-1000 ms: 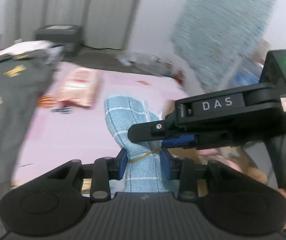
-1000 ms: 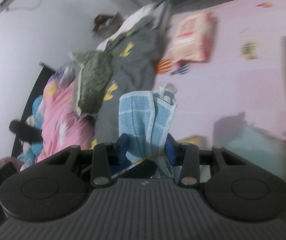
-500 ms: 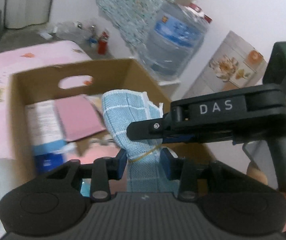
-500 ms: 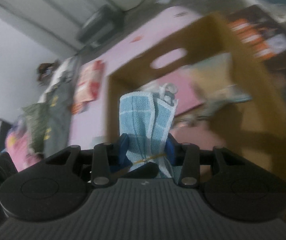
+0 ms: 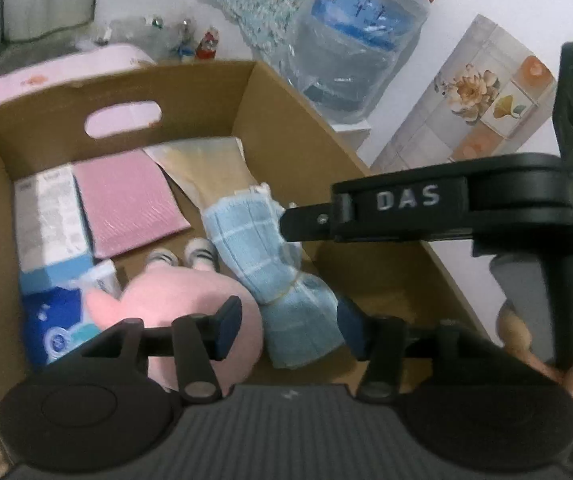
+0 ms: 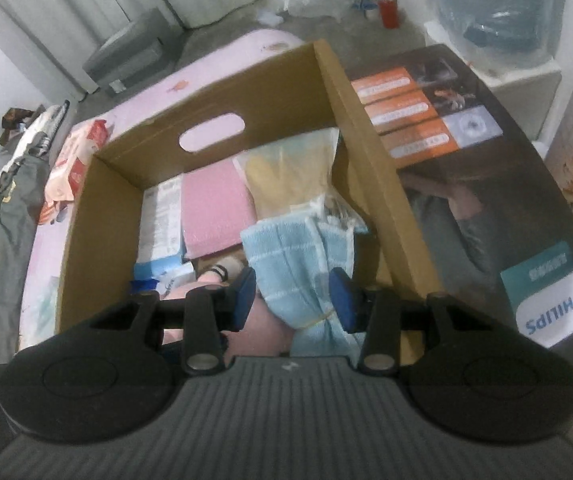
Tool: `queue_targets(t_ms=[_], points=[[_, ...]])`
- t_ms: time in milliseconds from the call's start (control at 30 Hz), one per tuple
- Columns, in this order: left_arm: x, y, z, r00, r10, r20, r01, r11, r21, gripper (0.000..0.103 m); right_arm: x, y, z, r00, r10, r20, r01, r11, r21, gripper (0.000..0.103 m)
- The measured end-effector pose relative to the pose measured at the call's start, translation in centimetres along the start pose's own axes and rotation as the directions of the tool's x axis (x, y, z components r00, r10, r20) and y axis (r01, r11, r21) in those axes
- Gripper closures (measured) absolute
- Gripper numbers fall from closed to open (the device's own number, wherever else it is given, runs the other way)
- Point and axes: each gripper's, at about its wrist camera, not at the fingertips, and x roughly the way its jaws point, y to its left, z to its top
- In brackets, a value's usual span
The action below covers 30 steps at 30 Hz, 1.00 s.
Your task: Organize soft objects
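A rolled light-blue towel (image 5: 264, 260) bound with a rubber band leans inside the cardboard box (image 5: 286, 112), against a pink plush toy (image 5: 190, 300). My left gripper (image 5: 289, 326) straddles the towel's lower end. Its jaws are opening and the blue pads stand clear of the cloth. In the right wrist view my right gripper (image 6: 294, 300) is shut on the towel (image 6: 294, 260) just above the band, over the box (image 6: 286, 92). One of the right gripper's fingers (image 5: 306, 220) reaches the towel's upper part in the left wrist view.
The box also holds a pink pad (image 5: 130, 208), packaged yellow gloves (image 6: 286, 176), a white-and-blue carton (image 5: 50, 224) and a blue pack (image 5: 50, 328). A dark Philips box (image 6: 486, 200) lies to the right and a water bottle (image 5: 358, 40) stands behind. Pink mat (image 6: 214, 64) and grey clothes (image 6: 6, 220) lie to the left.
Both grippers swung from over the pink mat to the cardboard box and lowered the towel into it. The left jaws spread apart off the towel; the right ones stayed closed on it.
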Motion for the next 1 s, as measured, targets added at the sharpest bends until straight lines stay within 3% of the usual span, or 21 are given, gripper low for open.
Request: queue_targets(t_ms=[133,300,400,467,533,767,1000], points=[[-1.6,0.4,-0.1,1.000,-0.005,0.014,0.005,1.000,-0.002,0.046,-1.7,0.3,-0.1,0.999,0.029,0.038,-0.030,0.999,0.028,0.062],[-5.4,0.9,-0.7,0.998,0.014,0.063,-0.016,1.000,0.026,0.032,-4.8,1.5,-1.2,0.991,0.084,0.105,-0.088,0.995,0.042,0.052],[-8.4,1.5,-1.8,0.995,0.027,0.101,-0.034,0.997,0.065,0.019,-6.9,2.8,-2.4,0.978,0.127,0.166,-0.135,0.990,0.035,0.038],[-10.8,2.3,-2.9,0.990,0.048,0.133,-0.058,0.996,0.073,0.016,-8.2,4.0,-3.5,0.965,0.160,0.209,-0.169,0.985,0.028,0.022],[-13.1,3.2,-4.2,0.983,0.081,0.166,-0.094,0.993,0.076,0.013,-9.1,5.1,-4.7,0.952,0.194,0.237,-0.204,0.979,0.017,0.018],[-20.9,9.6,-10.5,0.933,0.187,0.306,-0.183,0.982,-0.041,0.007,-10.0,10.8,-8.1,0.913,0.320,0.252,-0.320,0.946,-0.042,0.015],[-26.5,16.6,-17.6,0.864,0.363,0.348,-0.295,0.927,-0.233,0.007,-8.5,19.4,-10.0,0.871,0.463,0.163,-0.442,0.884,-0.149,0.015]])
